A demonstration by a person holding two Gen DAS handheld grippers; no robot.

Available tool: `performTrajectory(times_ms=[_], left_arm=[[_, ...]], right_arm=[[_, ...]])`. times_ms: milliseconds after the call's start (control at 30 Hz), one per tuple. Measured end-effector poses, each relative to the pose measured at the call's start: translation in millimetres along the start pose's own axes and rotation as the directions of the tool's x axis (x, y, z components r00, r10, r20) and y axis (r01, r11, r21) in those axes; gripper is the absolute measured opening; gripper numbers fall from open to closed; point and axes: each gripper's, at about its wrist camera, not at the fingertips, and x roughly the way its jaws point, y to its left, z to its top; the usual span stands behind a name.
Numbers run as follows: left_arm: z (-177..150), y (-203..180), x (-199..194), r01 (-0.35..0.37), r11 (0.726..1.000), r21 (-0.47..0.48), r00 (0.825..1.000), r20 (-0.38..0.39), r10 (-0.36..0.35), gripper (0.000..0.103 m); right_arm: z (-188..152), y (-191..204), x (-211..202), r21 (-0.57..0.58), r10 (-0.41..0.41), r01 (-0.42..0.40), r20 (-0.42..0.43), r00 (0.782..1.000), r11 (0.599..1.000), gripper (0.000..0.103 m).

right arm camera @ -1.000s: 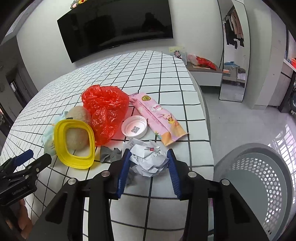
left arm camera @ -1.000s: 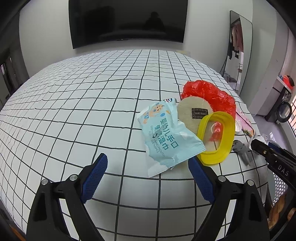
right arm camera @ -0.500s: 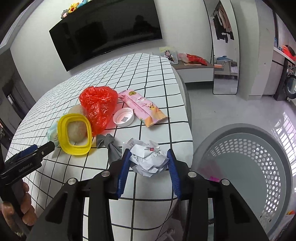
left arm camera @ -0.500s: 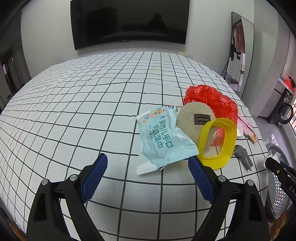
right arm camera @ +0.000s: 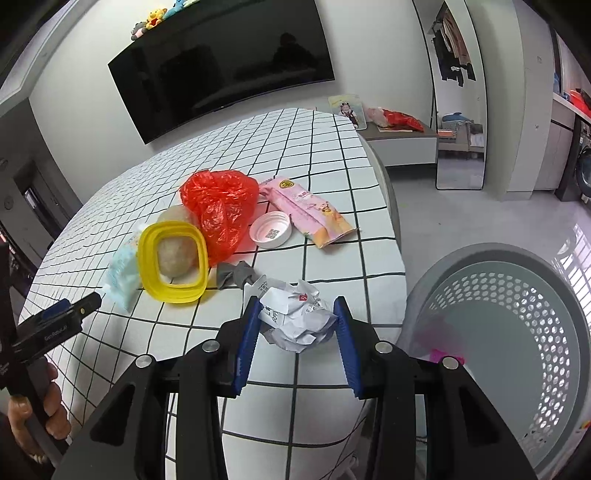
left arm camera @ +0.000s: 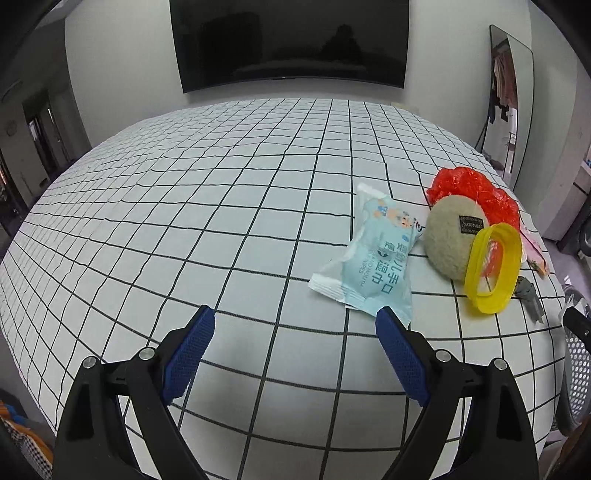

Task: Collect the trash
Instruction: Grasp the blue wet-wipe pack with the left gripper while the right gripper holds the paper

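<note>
Your right gripper [right arm camera: 298, 322]: jaws clamped on a crumpled paper wad [right arm camera: 295, 319], held above the checked tabletop [right arm camera: 332, 266] edge, beside the perforated grey basket [right arm camera: 517, 332]. Your left gripper [left arm camera: 295, 354]: jaws wide apart, empty, near the blue wet-wipes packet [left arm camera: 373, 266].

White walls, big dark wall-mounted TV [right arm camera: 225, 70] with plush toys [right arm camera: 155, 18] lined along its top edge. Surface under the scene wears a white cover with a black grid [left arm camera: 221, 206]. Pale glossy floor [right arm camera: 480, 218] catching daylight glare at the right. Tall leaning mirror [right arm camera: 458, 96] reflects hung clothes. Low grey bench [right arm camera: 402, 142] by the wall, framed picture [right arm camera: 345, 109] beside it. Washing machine [right arm camera: 583, 166] at far right. Dark doorway [left arm camera: 40, 133] on the left.
</note>
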Motion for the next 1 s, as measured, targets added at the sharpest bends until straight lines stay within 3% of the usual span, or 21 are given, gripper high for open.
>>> performTrajectory(times_ms=[367,900,1000], left_arm=[[3,-23,0,0.081,0.995,0.053,0.997,-0.007,-0.081,0.087],[36,-44,41,0.118,0.987,0.112,0.991,-0.075,-0.110,0.087],[39,-44,46,0.133,0.985,0.110,0.988,-0.089,-0.124,0.077]], right_arm=[[-9,-1,-16,0.010,-0.001,0.000,0.018,1.000,1.000,0.039],[-4,-26,-10,0.077,0.000,-0.001,0.014,1.000,0.997,0.039],[-4,-28,-7,0.082,0.000,-0.001,0.010,1.000,0.997,0.039]])
